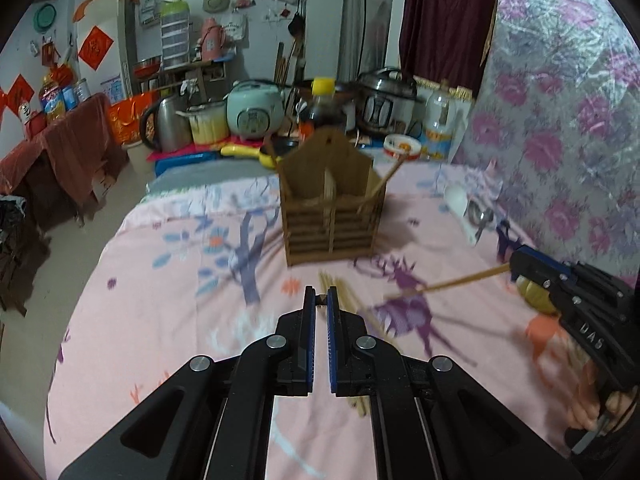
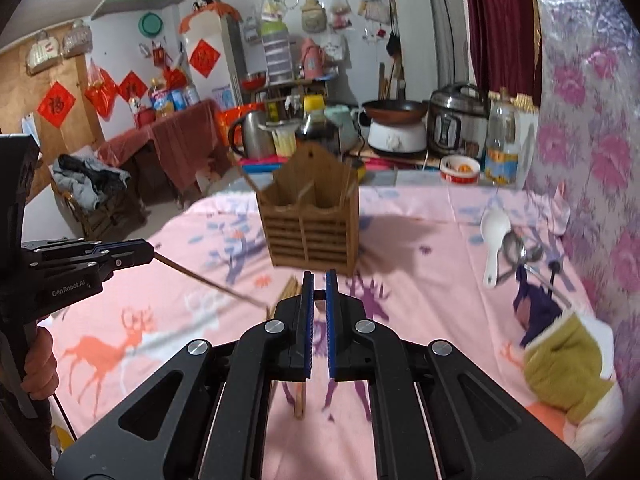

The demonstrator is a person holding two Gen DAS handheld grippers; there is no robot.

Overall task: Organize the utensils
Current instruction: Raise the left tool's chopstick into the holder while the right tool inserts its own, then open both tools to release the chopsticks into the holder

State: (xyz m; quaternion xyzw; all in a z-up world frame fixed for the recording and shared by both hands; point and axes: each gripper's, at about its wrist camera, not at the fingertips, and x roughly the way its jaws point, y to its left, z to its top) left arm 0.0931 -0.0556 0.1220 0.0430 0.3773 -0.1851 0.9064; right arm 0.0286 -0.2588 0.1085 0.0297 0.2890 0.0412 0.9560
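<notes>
A brown wooden box with slatted sides and a pointed back (image 1: 331, 210) stands upright on the far middle of the soft pink bed sheet printed with deer and trees (image 1: 168, 280). A divider splits it into pockets, and a thin stick leans out of its right pocket.

The left gripper (image 1: 321, 299) is black with blue ridged pads. Its jaws are pressed together on a thin, straight wooden chopstick (image 2: 208, 282). In the right wrist view that stick pokes out of its tip and slants to the right, above the sheet.

The right gripper (image 2: 319, 285) looks the same. Its jaws are also pinching a thin wooden chopstick (image 1: 456, 281), which sticks out to the left in the left wrist view.

A small pile of loose wooden chopsticks (image 1: 344, 292) lies flat on the sheet, just under and behind both grippers, nearer than the box.

On the right side of the sheet lie a smooth white plastic spoon (image 2: 494, 236) and shiny round metal spoons (image 2: 518, 250), touching each other, well apart from the jaws.
</notes>
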